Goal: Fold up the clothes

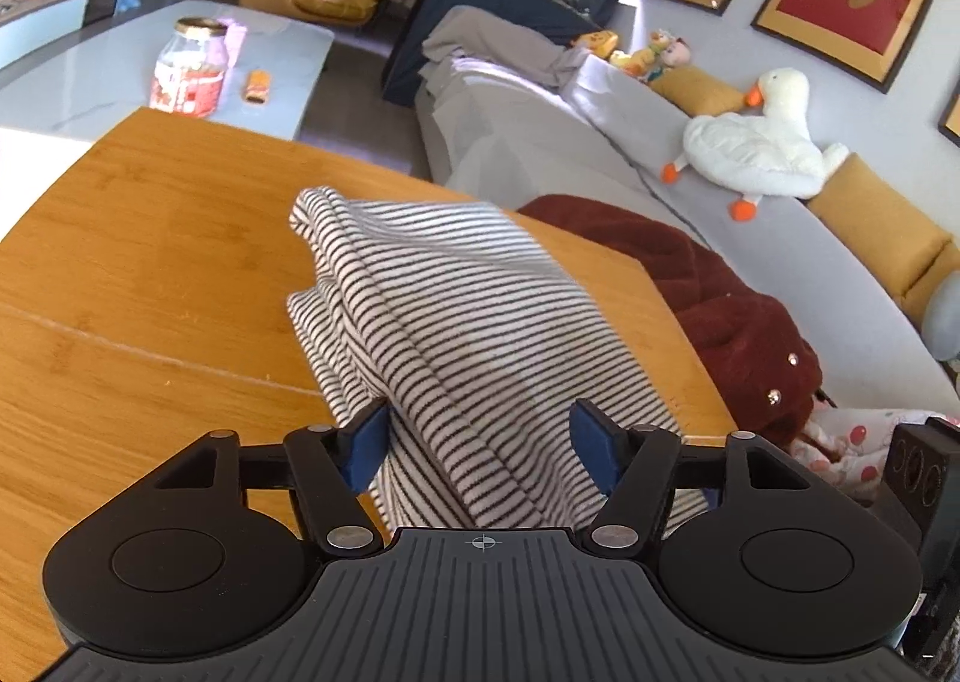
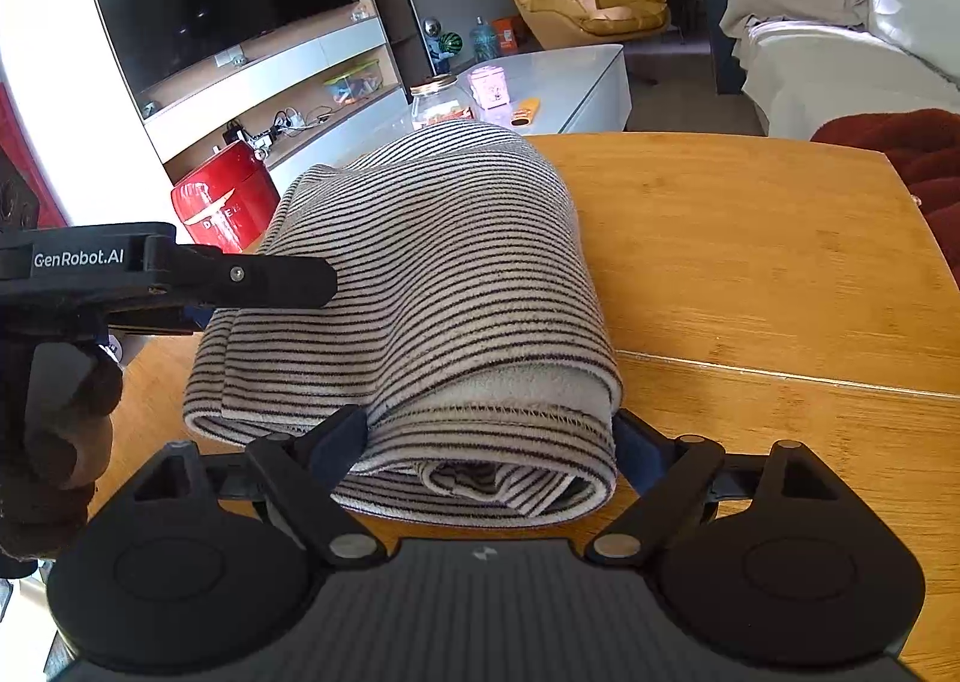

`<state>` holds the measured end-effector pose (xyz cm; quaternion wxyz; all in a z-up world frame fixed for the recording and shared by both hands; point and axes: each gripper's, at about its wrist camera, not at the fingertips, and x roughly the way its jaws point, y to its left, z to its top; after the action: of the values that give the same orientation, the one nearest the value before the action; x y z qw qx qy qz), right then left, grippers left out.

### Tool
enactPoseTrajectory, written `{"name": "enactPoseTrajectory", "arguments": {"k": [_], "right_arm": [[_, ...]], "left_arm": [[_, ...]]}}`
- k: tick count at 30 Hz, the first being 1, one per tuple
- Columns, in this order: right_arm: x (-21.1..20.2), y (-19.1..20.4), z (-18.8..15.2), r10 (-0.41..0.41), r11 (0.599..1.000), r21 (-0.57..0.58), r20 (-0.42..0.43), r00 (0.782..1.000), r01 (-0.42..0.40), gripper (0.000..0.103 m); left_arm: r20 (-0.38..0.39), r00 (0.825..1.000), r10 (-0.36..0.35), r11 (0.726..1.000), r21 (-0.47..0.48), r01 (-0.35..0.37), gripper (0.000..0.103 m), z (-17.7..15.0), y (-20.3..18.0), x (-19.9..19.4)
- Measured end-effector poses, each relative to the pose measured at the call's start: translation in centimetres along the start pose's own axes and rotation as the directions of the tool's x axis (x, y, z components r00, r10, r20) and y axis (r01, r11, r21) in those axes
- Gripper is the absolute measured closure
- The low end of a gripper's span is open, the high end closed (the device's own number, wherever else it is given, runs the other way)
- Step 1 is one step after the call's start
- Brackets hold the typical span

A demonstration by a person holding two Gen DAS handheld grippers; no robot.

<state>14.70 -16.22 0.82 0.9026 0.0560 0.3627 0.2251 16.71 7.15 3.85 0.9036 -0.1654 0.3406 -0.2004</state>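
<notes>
"GenRobot.AI" labels the left claw [image 2: 324, 277] touching the striped garment [image 2: 432, 274].

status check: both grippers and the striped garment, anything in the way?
Left gripper and right gripper open, each straddling the folded striped garment. Garment on wooden table. Nothing in the way.

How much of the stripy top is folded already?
Mostly folded: the striped garment lies in a thick, layered bundle on the wooden table. In hand: its ends sit between the open left gripper and right gripper. Left: the dark red garment beside the table looks unfolded.
</notes>
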Motion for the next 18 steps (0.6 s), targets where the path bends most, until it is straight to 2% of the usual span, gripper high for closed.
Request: {"name": "enactPoseTrajectory", "arguments": {"k": [3,7,10,14,18], "right_arm": [[-0.1,-0.2,0.0,-0.003,1.000,0.003,0.005,1.000,0.003,0.015],[0.0,-0.4,0.0,0.000,1.000,0.007,0.004,1.000,0.000,0.013],[0.0,-0.2,-0.2,-0.004,1.000,-0.009,0.004,1.000,0.004,0.012],[0.2,-0.1,-0.7,-0.002,1.000,-0.015,-0.003,1.000,0.002,0.008],[0.1,0.0,-0.8,-0.009,1.000,-0.029,-0.001,1.000,0.009,0.006]], "left_arm": [[0.027,0.998,-0.060,0.998,0.012,0.060,0.039,0.6,-0.6,-0.8],[-0.007,1.000,0.026,0.999,0.035,-0.026,0.043,0.0,0.0,0.3],[-0.030,0.999,0.045,0.999,-0.010,-0.046,0.037,-0.9,1.8,0.9],[-0.024,0.999,0.028,0.997,-0.072,-0.030,0.035,-1.0,3.0,0.2],[0.034,0.999,0.038,0.998,-0.058,-0.036,0.038,0.1,2.2,-1.6]]}}
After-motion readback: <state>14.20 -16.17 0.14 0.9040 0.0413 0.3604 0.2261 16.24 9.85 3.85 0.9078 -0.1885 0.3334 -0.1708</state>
